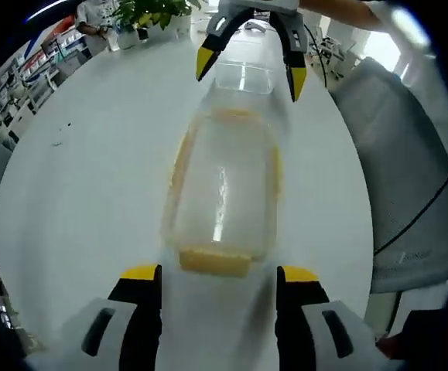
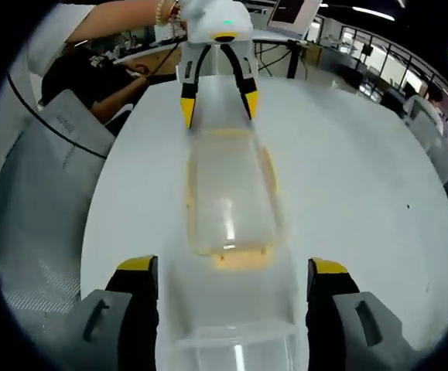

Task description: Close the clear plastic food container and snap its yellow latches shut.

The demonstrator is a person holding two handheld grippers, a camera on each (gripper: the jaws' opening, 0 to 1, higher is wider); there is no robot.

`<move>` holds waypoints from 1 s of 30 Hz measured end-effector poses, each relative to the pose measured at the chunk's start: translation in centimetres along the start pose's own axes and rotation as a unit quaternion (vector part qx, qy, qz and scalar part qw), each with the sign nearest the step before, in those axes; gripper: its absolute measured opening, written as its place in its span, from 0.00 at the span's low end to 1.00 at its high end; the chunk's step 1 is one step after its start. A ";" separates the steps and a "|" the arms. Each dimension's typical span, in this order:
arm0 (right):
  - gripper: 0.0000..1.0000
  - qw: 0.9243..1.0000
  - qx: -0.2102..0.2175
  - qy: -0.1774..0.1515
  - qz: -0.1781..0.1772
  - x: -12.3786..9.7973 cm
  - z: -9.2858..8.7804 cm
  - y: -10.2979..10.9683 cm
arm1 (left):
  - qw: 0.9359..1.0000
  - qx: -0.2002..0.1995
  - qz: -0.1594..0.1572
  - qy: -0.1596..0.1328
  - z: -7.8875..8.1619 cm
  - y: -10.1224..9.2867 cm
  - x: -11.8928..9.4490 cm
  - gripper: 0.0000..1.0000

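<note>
A clear plastic food container (image 1: pixel 224 185) lies lengthwise on the white table (image 1: pixel 84 170), with yellow latches along its sides and a yellow latch (image 1: pixel 214 260) on the end nearest me. My left gripper (image 1: pixel 219 272) is open, its yellow-tipped jaws standing either side of that end. At the far end my right gripper (image 1: pixel 248 81) is open over a clear plastic section (image 1: pixel 243 77). In the right gripper view the container (image 2: pixel 231 193) runs away from my open right gripper (image 2: pixel 233 266). A clear plastic piece (image 2: pixel 235 336) lies between its jaws, and the left gripper (image 2: pixel 217 116) stands open beyond.
A grey chair (image 1: pixel 409 170) stands close against the table's edge, the chair (image 2: pixel 42 209) also showing in the right gripper view. Potted plants (image 1: pixel 150 11) sit at the table's far side. A person's arm (image 2: pixel 115 23) reaches in behind the left gripper. Desks and shelves stand further off.
</note>
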State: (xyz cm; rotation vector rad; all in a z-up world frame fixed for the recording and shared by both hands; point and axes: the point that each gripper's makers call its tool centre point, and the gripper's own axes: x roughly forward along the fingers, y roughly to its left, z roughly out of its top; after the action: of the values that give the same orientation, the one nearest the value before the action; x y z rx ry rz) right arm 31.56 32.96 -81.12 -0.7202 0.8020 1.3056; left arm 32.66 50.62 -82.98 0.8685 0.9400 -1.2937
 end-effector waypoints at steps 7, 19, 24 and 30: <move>0.69 1.000 -0.009 0.006 0.014 1.2 -0.1 0.0 | 1.000 0.018 -0.010 -0.007 0.9 0.1 0.7 0.47; 0.57 0.999 -0.031 0.027 0.032 3.2 -0.3 0.2 | 0.999 0.038 -0.025 0.008 0.7 -0.8 1.2 0.40; 0.46 0.997 -0.054 0.055 0.025 3.7 -0.9 -0.3 | 0.999 0.048 -0.021 0.011 1.0 -0.6 1.5 0.35; 0.45 0.996 -0.047 0.064 0.030 3.7 -1.0 -0.2 | 0.998 0.052 -0.022 0.022 0.6 -0.2 1.7 0.35</move>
State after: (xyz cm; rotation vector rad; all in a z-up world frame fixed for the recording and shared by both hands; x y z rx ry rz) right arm 31.99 34.09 -84.75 -0.8669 0.8768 1.3687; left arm 32.55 49.44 -84.34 0.9654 0.9376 -1.3748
